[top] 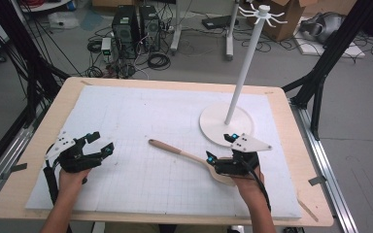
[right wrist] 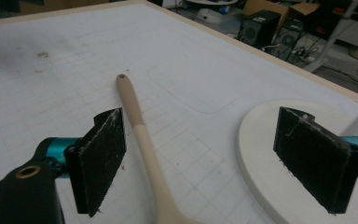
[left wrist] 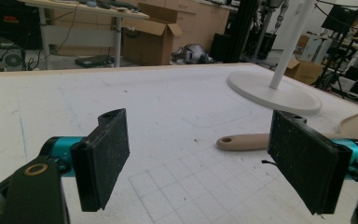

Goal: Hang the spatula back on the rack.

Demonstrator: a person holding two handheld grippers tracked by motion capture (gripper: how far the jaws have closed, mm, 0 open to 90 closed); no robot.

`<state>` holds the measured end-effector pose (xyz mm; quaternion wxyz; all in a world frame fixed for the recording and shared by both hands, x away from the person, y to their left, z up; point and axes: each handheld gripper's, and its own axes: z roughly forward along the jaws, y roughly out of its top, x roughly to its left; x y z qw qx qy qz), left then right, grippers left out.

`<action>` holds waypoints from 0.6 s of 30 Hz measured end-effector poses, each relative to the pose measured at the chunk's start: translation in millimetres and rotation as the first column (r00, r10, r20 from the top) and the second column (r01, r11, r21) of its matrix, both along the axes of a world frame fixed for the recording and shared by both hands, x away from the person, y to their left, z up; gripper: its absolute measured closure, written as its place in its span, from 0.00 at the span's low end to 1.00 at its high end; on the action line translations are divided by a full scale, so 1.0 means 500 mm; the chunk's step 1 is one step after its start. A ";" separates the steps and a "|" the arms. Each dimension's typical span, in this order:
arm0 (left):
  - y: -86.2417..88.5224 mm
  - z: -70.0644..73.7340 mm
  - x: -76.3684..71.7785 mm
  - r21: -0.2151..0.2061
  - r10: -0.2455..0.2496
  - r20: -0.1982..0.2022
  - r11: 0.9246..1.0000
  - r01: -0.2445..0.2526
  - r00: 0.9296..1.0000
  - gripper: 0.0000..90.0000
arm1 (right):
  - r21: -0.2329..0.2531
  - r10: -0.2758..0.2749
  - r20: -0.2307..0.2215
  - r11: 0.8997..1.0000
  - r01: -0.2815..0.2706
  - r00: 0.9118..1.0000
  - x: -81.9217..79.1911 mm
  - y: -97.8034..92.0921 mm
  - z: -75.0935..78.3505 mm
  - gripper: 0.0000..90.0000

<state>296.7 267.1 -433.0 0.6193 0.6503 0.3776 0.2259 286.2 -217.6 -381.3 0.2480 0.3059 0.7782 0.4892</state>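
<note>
A wooden spoon [top: 177,151] lies on the white mat, handle pointing far-left, its bowl under my right hand. My right gripper [top: 221,147] is open just above the spoon where the handle meets the bowl. In the right gripper view the spoon handle [right wrist: 140,126] runs up between the open jaws of the right gripper [right wrist: 200,140], nearer the left jaw and touching neither. My left gripper [top: 102,142] is open and empty at the mat's left side. In the left gripper view the left gripper [left wrist: 200,158] faces the spoon's handle end [left wrist: 242,141].
A white stand [top: 226,127] with a round base, a tall pole and hooked arms on top is just beyond my right gripper; its base [right wrist: 265,158] lies under the right jaw. The gridded white mat [top: 141,116] covers the wooden table [top: 296,145]. Computers and cables sit on the floor behind.
</note>
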 end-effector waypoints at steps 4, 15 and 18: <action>-0.006 -0.006 0.001 0.002 -0.010 -0.012 1.000 0.010 1.000 0.24 | -0.050 0.042 -0.051 0.998 -0.045 0.998 0.028 0.029 -0.002 0.17; -0.008 -0.020 0.003 0.006 -0.015 -0.043 1.000 0.016 0.999 0.24 | -0.171 0.138 -0.153 0.972 -0.163 0.979 0.069 0.070 -0.029 0.35; -0.012 -0.022 0.003 0.009 -0.021 -0.050 1.000 0.022 0.998 0.24 | -0.211 0.166 -0.214 0.954 -0.212 0.963 0.081 0.084 -0.042 0.39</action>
